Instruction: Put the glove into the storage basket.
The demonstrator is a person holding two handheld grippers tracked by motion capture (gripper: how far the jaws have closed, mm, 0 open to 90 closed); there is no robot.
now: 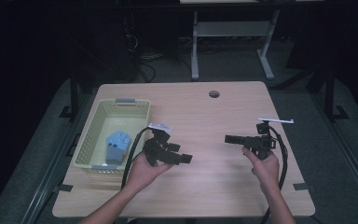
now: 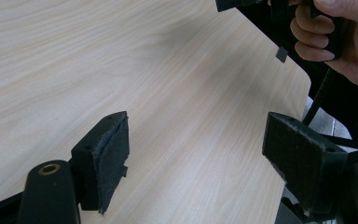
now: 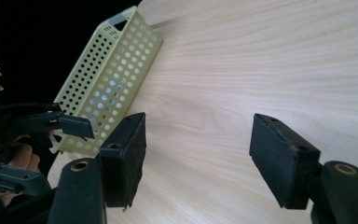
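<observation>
Both tools empty, jaws wide, above bare counter [image 1: 214,121]. Blue object [image 1: 116,145] lies in yellow basket [image 1: 93,122], 9 o'clock from left tool [image 1: 182,158], which is nearer. Right tool [image 1: 228,138] at 3 o'clock, well apart, likely idle.

1 basket [image 1: 142,122], 1 blue object [image 1: 117,144], 2 grippers

Left gripper [image 1: 179,157] and right gripper [image 1: 230,138] both gape, facing inward.
</observation>
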